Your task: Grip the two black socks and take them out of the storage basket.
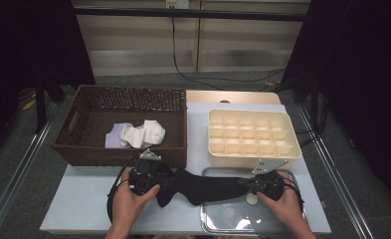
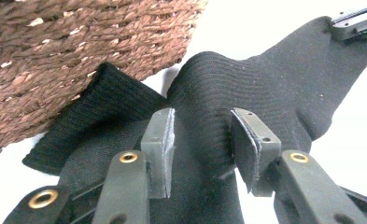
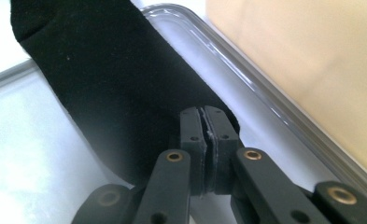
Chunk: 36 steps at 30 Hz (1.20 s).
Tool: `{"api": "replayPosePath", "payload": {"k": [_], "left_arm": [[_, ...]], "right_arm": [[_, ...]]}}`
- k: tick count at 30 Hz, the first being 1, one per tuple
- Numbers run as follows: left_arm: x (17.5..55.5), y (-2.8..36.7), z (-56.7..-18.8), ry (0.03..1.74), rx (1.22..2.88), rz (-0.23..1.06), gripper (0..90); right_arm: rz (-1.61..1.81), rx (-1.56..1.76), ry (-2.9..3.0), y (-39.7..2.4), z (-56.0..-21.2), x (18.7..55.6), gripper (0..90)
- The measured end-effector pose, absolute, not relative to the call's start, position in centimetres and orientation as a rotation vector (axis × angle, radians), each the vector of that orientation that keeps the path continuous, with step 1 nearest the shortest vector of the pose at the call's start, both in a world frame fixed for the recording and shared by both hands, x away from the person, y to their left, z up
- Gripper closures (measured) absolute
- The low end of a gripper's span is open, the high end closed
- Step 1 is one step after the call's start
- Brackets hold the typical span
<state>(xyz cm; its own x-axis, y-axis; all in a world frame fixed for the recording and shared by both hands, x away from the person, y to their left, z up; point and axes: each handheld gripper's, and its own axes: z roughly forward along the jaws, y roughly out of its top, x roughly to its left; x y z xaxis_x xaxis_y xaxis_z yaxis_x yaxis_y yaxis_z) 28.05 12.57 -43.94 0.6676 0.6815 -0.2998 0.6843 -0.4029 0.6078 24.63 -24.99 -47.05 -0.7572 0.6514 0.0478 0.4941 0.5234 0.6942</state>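
- While the black sock lies stretched across the table in front of the wicker basket, the right gripper pinches its end over the metal tray
- The left gripper stands partly open, a ridge of sock fabric between its pads, not clamped

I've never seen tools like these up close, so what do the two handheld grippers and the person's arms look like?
Each hand holds a chunky black gripper: left gripper, right gripper. Both carry a grey three-cornered plate on top and trail a black cable. Up close, the jaws are flat dark bars joined by brass-coloured rivets, ending in blocky pads with pale worn edges. The forearms are bare, with no sleeves in sight.
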Motion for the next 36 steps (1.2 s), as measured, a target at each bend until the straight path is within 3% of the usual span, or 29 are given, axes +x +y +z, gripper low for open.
{"api": "replayPosePath", "payload": {"k": [12,17,24,31,36], "left_arm": [[28.5,13.2,-43.7,1.080,2.142,0.008,60.4],[28.5,11.6,-44.7,1.037,2.185,-0.015,59.7],[28.2,9.6,-46.0,1.000,2.272,-0.022,59.1],[28.3,11.9,-44.2,1.054,2.207,0.074,55.7],[28.5,14.1,-44.0,1.134,2.173,0.141,48.5]], "right_arm": [[1.023,1.004,2.523,-26.0,-46.9,24.5,86.8],[1.009,1.030,2.508,-26.8,-46.7,24.3,86.3],[1.043,1.043,2.496,-26.6,-46.8,24.1,76.6],[1.081,1.001,2.507,-24.7,-46.1,24.4,69.7],[1.088,0.966,2.535,-23.5,-46.3,24.7,67.4]]}}
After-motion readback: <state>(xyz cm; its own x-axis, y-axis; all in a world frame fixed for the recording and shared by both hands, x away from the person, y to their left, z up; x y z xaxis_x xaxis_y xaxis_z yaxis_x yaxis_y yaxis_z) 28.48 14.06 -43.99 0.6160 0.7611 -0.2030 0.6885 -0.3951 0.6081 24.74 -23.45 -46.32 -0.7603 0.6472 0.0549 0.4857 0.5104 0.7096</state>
